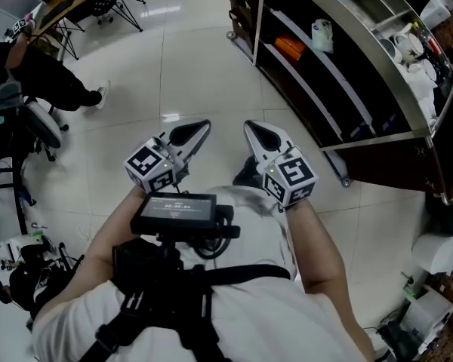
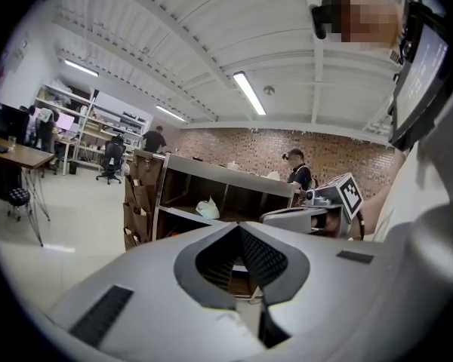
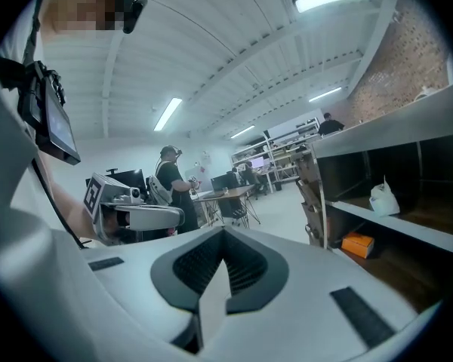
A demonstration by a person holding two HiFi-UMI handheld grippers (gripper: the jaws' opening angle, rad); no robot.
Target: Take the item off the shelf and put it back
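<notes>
Underfoot, glossy white floor tiles (image 1: 196, 74) run beside the dark shelf (image 1: 392, 164).

I log white short-sleeved shirt (image 1: 275, 319), black strap harness (image 1: 166, 296), flat black chest box (image 1: 177, 210) with looped cable (image 1: 211, 249). Beyond that box: pale-grey left gripper (image 1: 201, 127), right gripper (image 1: 251, 129), both black-padded, with black-and-white marker cubes (image 1: 151, 164).

This is an open-plan lab or workshop with office desks, not a home. A dark, open shelf unit (image 2: 211, 173) stands free on a pale, glossy tiled floor (image 1: 196, 66). Behind it runs a bare brick wall (image 2: 257, 145). Above it, a white ribbed ceiling (image 2: 174, 44) carries strip lights (image 2: 248, 93). Left of the shelf unit are a work surface (image 2: 19, 157) with monitors (image 2: 7, 123), a wheeled office chair (image 2: 112, 161) and storage racks (image 2: 83, 119). A person (image 2: 296, 170) stands behind the unit.
</notes>
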